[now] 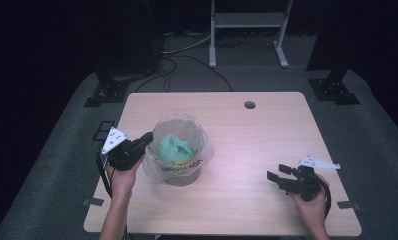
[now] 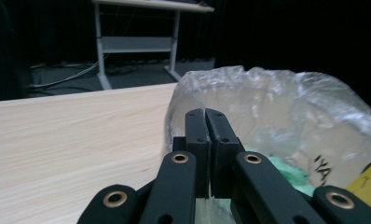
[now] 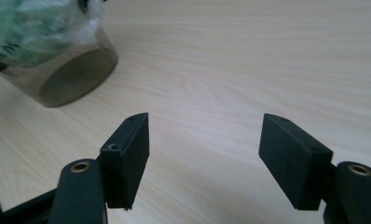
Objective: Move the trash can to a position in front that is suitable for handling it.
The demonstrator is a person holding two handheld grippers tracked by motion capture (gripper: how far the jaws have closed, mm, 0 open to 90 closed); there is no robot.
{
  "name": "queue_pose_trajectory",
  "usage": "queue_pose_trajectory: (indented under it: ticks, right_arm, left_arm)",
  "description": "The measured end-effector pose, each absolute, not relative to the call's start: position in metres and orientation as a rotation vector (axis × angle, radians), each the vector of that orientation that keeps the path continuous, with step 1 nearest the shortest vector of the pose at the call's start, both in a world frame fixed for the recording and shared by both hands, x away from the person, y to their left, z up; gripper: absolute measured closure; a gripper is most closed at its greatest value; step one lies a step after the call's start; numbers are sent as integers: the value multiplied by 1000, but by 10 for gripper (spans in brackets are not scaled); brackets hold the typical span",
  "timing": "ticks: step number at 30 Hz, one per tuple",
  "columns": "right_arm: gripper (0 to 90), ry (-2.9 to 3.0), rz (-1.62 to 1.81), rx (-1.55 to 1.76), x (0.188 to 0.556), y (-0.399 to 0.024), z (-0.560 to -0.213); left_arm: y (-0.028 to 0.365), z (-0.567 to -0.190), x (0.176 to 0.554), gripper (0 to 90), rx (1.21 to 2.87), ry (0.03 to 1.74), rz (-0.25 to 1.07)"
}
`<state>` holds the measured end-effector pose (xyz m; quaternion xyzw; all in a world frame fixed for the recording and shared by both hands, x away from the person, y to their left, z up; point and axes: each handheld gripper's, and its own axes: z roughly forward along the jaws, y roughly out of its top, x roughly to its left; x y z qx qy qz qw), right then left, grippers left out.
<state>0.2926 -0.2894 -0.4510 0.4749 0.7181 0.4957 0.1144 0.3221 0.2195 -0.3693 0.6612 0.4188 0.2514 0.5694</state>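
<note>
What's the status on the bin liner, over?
Left tongs shut at the bag's left rim, film apparently pinched. Right tongs open, empty, off to the right. Bin upright, green waste inside. Nothing in the way.

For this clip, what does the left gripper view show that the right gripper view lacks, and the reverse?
Left gripper view: the left gripper with its jaws closed together at the rim of the clear bag lining the bin, whether film is pinched between them I cannot tell; behind, a white frame on the dark floor.
Right gripper view: the right gripper, jaws wide apart over bare wood with nothing between them, and the bin seen from its grey side and base.
Both: the wooden table, the bag and the green stuff inside.
</note>
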Motion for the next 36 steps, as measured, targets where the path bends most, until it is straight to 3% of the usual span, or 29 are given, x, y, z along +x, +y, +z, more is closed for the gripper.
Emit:
queue_pose_trajectory:
  ticks: [10,19,33,36]
  right_arm:
    - [326,2276,1522,1179,325,-239,-380]
    - [326,2381,1546,1030,349,-175,-338]
    - [326,2428,1541,974,376,-106,-329]
    - [377,2434,1507,982,378,-99,-333]
  left_arm:
    - [214,-369,321,887,1557,884,508]
    - [211,-368,319,887,1556,825,443]
    - [209,-365,315,892,1546,781,381]
    - [208,-365,314,892,1540,778,373]
